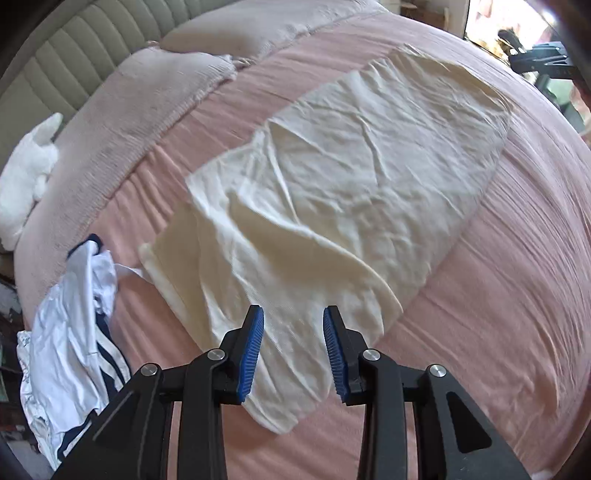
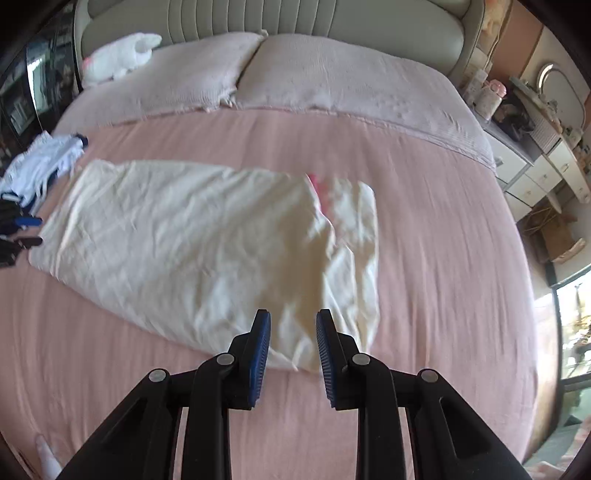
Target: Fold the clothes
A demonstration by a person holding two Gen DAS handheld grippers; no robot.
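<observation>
- Bed [image 2: 424,258] w/ pink sheet filled both views; two pale pillows [image 2: 207,70] lay side by side at the top, against a padded ribbed headboard [image 2: 280,18].
- White soft toy [image 2: 118,59] rested on the left pillow's far corner.
- Cream garment [image 2: 192,243] lay flat across mid-bed, creased, w/ one end folded over; a bit of pink showed at that fold.
- Pile of white & navy clothes [image 1: 74,332] sat crumpled at the bed's left edge, just beside the cream garment.
- Left gripper [image 1: 293,317] hung over the garment's near end, jaws apart, nothing pinched betw. the blue pads.
- Right gripper [image 2: 293,321] same: jaws parted above the folded end, not gripping.
- Rm: white drawers [image 2: 535,173] w/ clutter on top stood right of the bed; bright window [image 2: 576,321] beyond.
</observation>
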